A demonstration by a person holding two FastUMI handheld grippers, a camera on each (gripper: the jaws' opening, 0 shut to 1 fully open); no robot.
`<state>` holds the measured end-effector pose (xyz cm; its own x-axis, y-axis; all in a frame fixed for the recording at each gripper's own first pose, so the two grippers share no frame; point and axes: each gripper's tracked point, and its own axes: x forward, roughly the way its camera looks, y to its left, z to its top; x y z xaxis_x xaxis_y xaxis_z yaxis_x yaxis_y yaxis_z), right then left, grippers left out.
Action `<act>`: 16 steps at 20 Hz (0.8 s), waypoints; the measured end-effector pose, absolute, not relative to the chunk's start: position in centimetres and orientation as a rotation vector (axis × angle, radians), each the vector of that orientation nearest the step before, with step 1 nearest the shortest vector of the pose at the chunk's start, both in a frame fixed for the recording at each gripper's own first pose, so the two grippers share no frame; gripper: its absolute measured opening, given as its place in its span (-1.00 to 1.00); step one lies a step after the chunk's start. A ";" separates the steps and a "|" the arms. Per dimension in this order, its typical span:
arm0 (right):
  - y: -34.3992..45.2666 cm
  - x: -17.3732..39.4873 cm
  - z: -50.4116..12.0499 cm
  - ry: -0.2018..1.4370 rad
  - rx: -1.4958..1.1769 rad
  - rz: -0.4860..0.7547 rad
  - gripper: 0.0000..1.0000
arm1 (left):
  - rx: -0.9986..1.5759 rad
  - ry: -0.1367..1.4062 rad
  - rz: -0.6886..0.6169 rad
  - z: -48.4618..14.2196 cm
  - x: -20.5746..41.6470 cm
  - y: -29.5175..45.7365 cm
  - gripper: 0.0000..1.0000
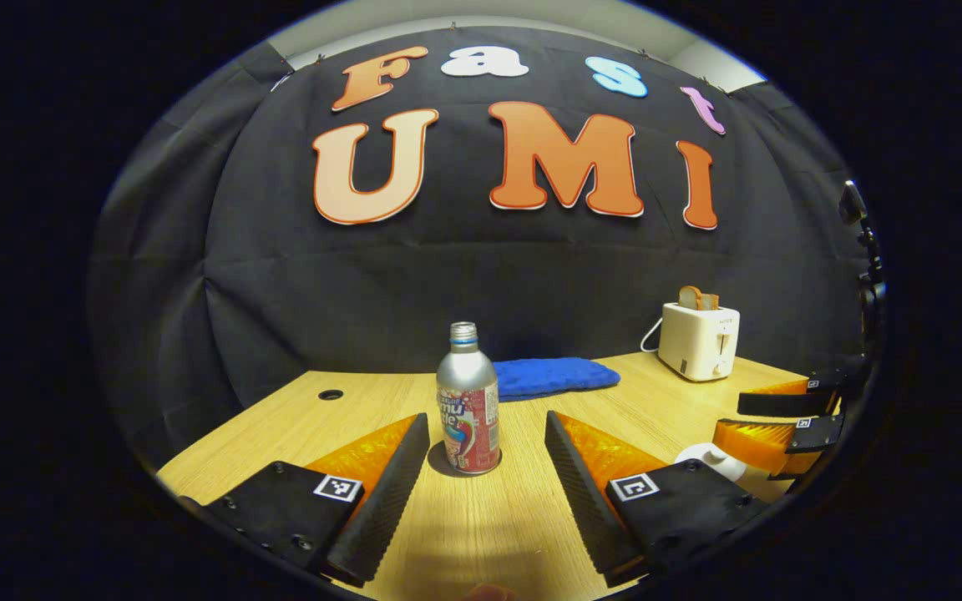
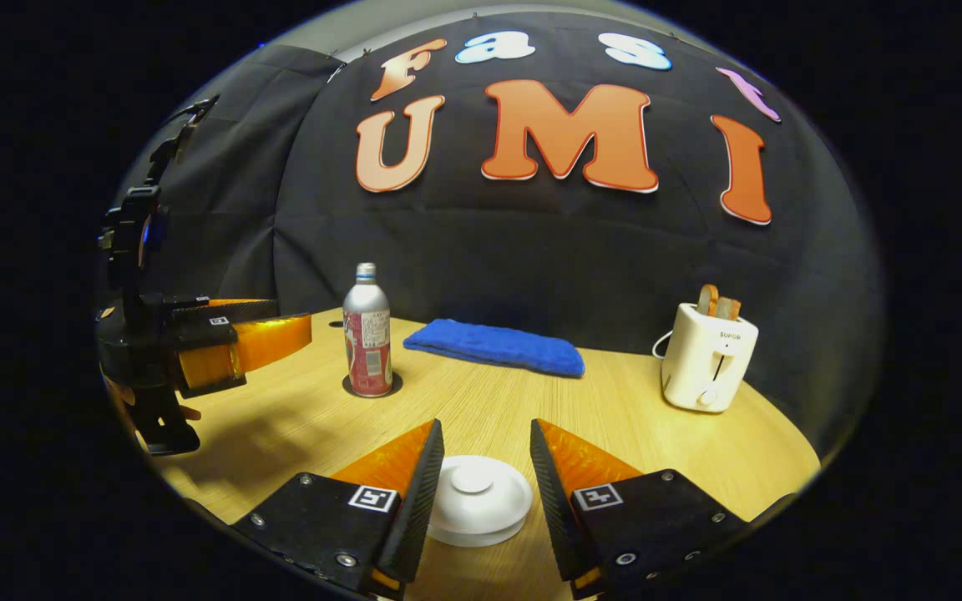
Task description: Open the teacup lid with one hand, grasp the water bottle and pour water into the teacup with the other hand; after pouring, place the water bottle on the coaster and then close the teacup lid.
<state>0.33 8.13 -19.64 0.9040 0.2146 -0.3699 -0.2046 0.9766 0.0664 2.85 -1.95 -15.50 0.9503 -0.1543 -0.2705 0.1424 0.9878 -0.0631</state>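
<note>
Left gripper view: water bottle (image 1: pixel 468 401) upright on its coaster (image 1: pixel 439 463), seen between the spread fingers of the left gripper (image 1: pixel 488 442), which touch nothing.

Right gripper view: the right gripper (image 2: pixel 481 467) has its jaws apart, one finger on each side of the white teacup lid (image 2: pixel 477 498); whether the fingers touch the lid cannot be told. The lid sits flat on the teacup, low on the wooden table (image 2: pixel 615 417). The bottle (image 2: pixel 367 331) stands on the dark round coaster (image 2: pixel 347 387) to the far left, with the left gripper (image 2: pixel 281 330) beside it, not touching. A blue cloth (image 2: pixel 493 345) lies near the back wall, and a white toaster (image 2: pixel 706 357) holding bread slices stands at the right, well apart from the bottle. In the left gripper view the right gripper (image 1: pixel 769 421) shows at the right edge above the white teacup (image 1: pixel 719 459).
</note>
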 end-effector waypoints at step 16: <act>3.1 0.8 -6.0 0.046 0.052 0.049 0.40 | -0.066 0.076 -0.044 -6.7 0.3 0.5 0.76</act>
